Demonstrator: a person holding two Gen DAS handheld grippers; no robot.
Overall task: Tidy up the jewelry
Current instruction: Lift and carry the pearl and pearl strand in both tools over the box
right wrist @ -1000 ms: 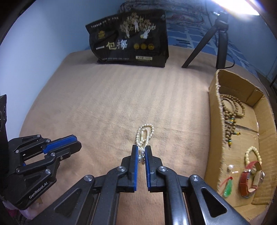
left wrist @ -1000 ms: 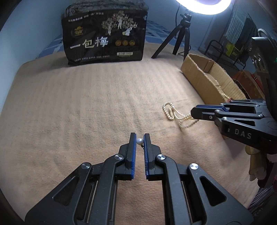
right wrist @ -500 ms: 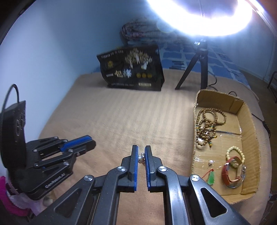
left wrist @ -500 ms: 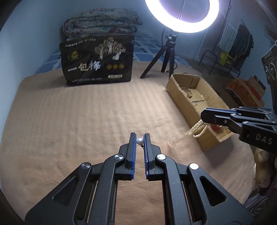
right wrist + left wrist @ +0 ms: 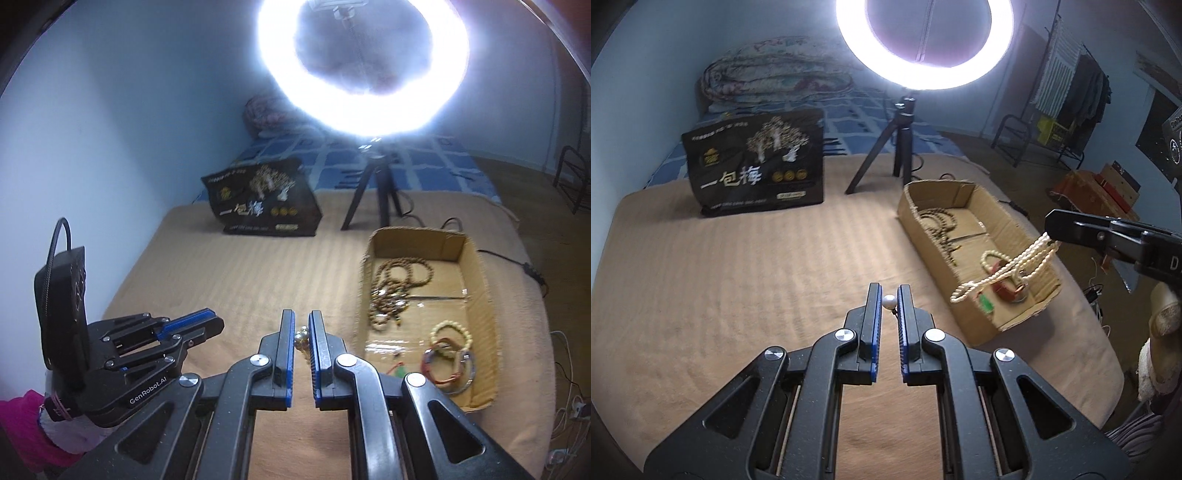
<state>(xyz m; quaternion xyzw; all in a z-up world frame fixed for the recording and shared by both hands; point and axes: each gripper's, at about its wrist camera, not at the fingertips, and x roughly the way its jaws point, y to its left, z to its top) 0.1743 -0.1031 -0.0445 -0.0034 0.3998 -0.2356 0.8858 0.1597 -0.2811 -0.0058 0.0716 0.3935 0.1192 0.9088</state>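
My left gripper (image 5: 889, 295) is clamped on a small white pearl bead (image 5: 889, 301), pinched right at the tips of its blue-padded fingers (image 5: 874, 325) above the tan blanket (image 5: 738, 295). My right gripper (image 5: 302, 332) is clenched on the end of a cream pearl necklace (image 5: 1008, 267); from its own camera I only catch a few beads (image 5: 301, 338) wedged between the pads, but the left view shows the strand hanging in doubled loops from its tips, dangling over the near end of the open cardboard box (image 5: 480, 295) (the lowest loop sits in front of the box wall in that view, so I cannot tell whether it touches it). In the box lie a long brown wooden bead string (image 5: 395, 284) at the far end, then a pale bead bracelet (image 5: 452, 330), a reddish watch strap (image 5: 443, 365) and a small green pendant (image 5: 399, 373) nearer me. Beyond, on the blanket, stand a black snack bag (image 5: 755, 171) and a tripod (image 5: 899, 147) carrying a lit ring light (image 5: 925, 44).
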